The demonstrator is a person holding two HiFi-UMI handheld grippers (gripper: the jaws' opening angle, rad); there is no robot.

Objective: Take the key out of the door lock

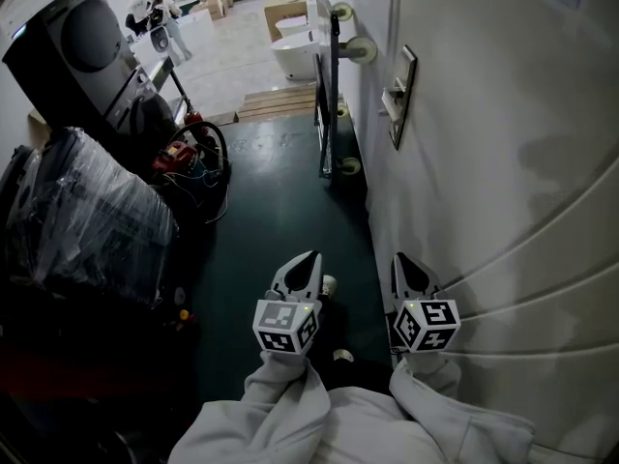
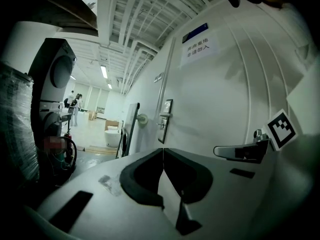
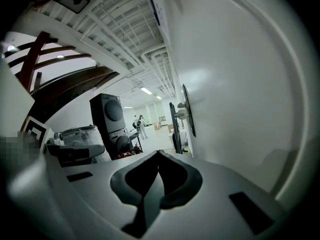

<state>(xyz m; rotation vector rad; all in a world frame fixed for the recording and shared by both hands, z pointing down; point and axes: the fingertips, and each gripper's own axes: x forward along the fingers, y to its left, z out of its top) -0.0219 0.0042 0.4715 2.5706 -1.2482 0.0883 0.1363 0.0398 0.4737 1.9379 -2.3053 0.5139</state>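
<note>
Looking down, only the head view shows the grey sleeves behind both tools. A crinkled plastic-wrapped bundle sits at far left on the dark floor. Next, the left gripper, a smooth white shell with black pads, has its jaws pressed together on nothing, and the right gripper is the same. Only the left gripper view catches a paper sign high on the glossy white door. The door lock, a dark rectangular plate, sits by the door's edge, well ahead of both grippers. The key is too small to make out.
</note>
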